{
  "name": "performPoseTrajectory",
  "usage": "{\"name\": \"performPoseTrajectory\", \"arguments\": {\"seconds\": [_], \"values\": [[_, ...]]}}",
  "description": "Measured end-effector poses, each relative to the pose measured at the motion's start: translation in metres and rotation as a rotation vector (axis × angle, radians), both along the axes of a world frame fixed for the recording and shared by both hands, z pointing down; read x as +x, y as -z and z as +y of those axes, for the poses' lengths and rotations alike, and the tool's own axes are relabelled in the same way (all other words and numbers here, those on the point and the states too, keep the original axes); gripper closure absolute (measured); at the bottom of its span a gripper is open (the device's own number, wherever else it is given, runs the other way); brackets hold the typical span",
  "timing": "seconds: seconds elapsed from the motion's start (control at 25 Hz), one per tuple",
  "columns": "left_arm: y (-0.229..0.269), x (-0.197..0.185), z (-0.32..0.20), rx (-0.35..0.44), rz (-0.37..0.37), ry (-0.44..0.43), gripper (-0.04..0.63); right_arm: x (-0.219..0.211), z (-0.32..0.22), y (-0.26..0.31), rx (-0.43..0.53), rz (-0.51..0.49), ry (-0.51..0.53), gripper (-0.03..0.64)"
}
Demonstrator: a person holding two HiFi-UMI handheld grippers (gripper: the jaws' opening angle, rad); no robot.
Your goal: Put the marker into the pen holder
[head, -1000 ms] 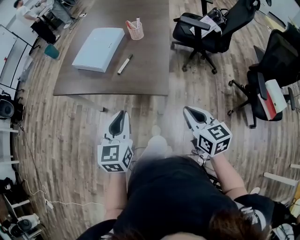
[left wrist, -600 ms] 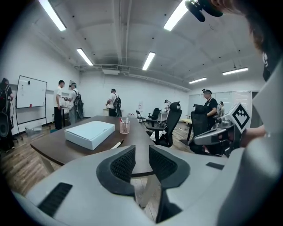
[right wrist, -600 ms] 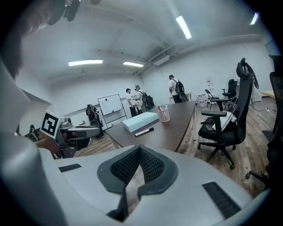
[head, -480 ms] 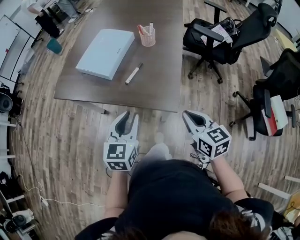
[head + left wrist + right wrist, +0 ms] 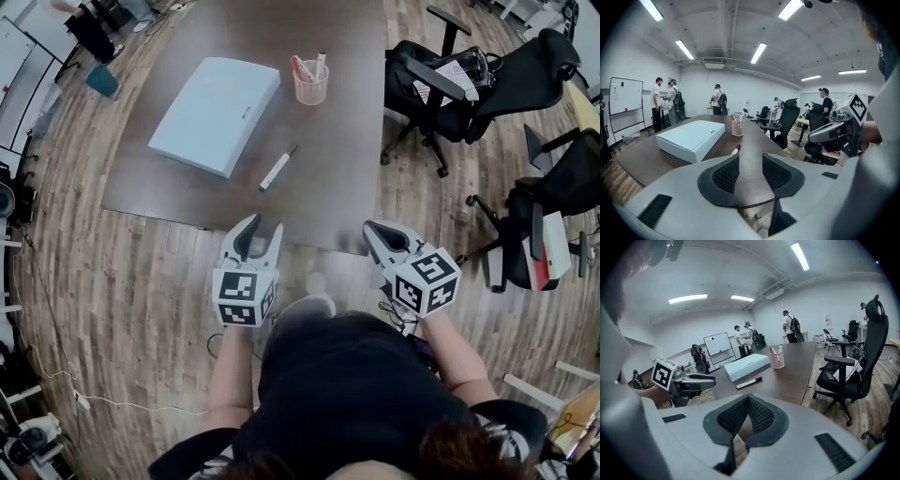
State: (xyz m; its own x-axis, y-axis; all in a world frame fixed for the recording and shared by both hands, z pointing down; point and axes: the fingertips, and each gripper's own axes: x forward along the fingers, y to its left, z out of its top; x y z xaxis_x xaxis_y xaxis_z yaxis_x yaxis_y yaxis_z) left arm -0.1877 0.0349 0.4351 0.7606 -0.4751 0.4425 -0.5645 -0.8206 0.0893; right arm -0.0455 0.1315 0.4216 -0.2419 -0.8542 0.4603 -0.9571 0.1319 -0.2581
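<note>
**Marker on the table, both grippers held short of the near edge**

The marker (image 5: pixel 277 169) is seen lying flat on the dark table (image 5: pixel 347 178), roughly midway along its width and nearer the near edge than the far one. It is touched by neither gripper. A white box (image 5: pixel 216 114) is placed to its left, close by but apart from it. The pen holder (image 5: pixel 310 84), a pink mesh cup with a few pens stood in it, is set farther back, just off the box's far right corner and well apart from the marker.

The left gripper (image 5: pixel 259 229) is held over the floor with its tips at the table's near edge. Its jaws are opening and already stand well apart; nothing is held between them, and only the table top is seen through the gap. The right gripper (image 5: pixel 380 234) is held beside it, off the near right corner, with its jaws brought together on nothing.

Black chairs (image 5: pixel 469 84) are stood beyond the right edge.
</note>
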Motion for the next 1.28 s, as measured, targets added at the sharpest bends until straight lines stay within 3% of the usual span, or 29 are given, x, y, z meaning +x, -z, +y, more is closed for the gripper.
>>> {"name": "performPoseTrajectory", "arguments": {"seconds": [0.44,0.68,1.28], "values": [[-0.061,0.016,-0.073,-0.068,-0.113,-0.051,0.422,0.001,-0.055,-0.01,-0.065,0.043,0.073,0.598],[-0.082,0.029,-0.089,-0.079,-0.188,-0.076,0.422,0.009,-0.081,-0.019,-0.086,0.037,0.145,0.598],[-0.118,0.041,-0.112,-0.154,-0.304,0.028,0.41,0.046,-0.155,-0.053,-0.152,-0.026,0.384,0.598]]}}
